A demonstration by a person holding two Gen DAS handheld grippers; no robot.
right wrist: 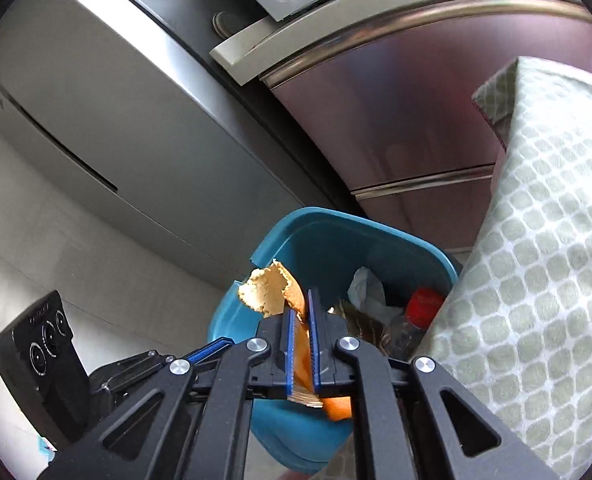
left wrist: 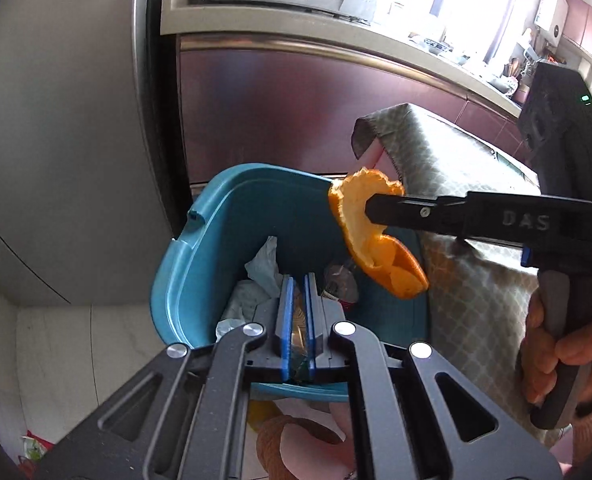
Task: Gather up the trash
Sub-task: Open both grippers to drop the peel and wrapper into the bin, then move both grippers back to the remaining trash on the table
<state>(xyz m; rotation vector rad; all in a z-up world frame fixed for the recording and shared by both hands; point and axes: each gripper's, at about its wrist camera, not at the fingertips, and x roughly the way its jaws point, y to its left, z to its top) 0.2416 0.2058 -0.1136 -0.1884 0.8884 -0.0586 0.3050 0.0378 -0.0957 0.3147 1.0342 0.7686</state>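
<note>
Item one: orange peel [left wrist: 370, 236], clamped in my right gripper [right wrist: 300, 312], hanging over the right rim of the blue bin [left wrist: 183, 264].

Item two: my left gripper [left wrist: 299, 294], fingers nearly together over the bin's near side; I cannot tell whether they pinch anything.

Item three: bin contents: crumpled tissue [right wrist: 366, 286], plastic bottle [right wrist: 410, 322] with red cap.

Item four: patterned cloth [right wrist: 536, 240] draped just right of the bin.
</note>
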